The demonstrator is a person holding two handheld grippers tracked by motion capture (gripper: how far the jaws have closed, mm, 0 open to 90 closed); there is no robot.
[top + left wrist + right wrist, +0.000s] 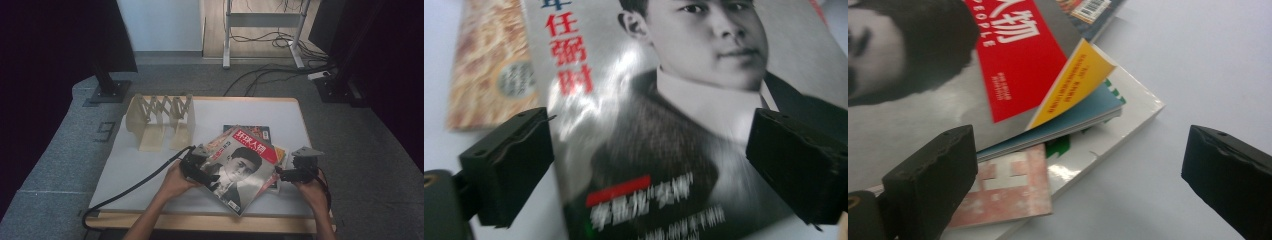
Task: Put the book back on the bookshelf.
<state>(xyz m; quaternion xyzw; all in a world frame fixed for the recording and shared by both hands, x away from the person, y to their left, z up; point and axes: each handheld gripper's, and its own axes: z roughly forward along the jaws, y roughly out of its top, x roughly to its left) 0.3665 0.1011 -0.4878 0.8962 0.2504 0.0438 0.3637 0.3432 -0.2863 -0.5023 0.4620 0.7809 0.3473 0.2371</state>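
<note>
Left gripper view shows your left gripper (651,165) spread wide over the top magazine (684,125) on the pile, right gripper (1078,185) likewise apart; its glossy cover could slide off sideways.

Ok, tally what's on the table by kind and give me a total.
Wooden rack: 1
Magazines and books in the pile: 5 that can be told apart; more may be hidden underneath
Hand-held grippers: 2, the left gripper and the right gripper
Total: 8
</note>
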